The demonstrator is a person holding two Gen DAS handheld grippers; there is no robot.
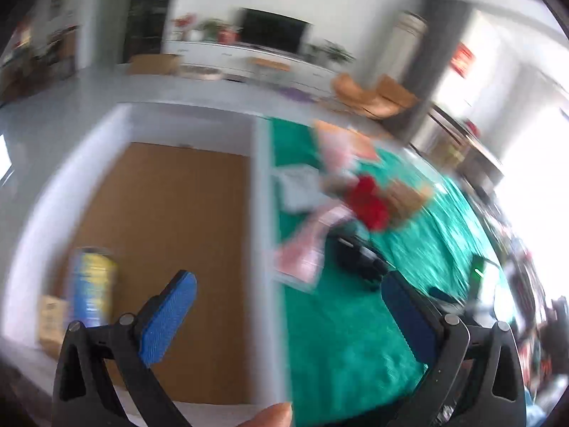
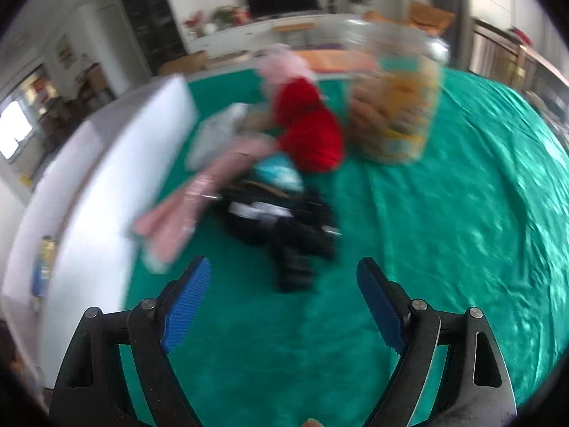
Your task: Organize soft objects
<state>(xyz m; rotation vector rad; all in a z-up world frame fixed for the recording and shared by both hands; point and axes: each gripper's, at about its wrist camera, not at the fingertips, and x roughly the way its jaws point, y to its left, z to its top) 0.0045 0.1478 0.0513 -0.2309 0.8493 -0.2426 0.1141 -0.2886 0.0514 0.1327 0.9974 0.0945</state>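
**A:** What is on the far left?

**B:** A white-walled box (image 1: 263, 235) with a brown cardboard floor. A blue and yellow can (image 1: 93, 286) stands in its near left corner. The left gripper (image 1: 288, 306) hovers over the box wall, its blue fingers (image 1: 170, 316) spread wide and holding nothing.

**A:** And moving right?

**B:** A counter under a green cloth (image 2: 444, 249). Just beside the box wall lies a heap of soft things, all blurred: a pale grey folded cloth (image 2: 217, 135), a pink garment (image 2: 192, 206) trailing toward the box, a black bundle (image 2: 284, 235) nearest the camera, and a red garment (image 2: 309, 131) behind it. Further right stands a clear container (image 2: 394, 106) of tan and yellow contents; I cannot tell what they are.

**A:** Where is the right gripper?

**B:** The right gripper (image 2: 284, 299) is low over the cloth, near the black bundle but not touching it. Its fingers are wide apart and empty.

**A:** How would these things handle?

**B:** Likely light and limp, so they will sag and trail. I would pinch a thick bunched fold near the middle of one piece, not a loose edge, since neighbours may drag along.
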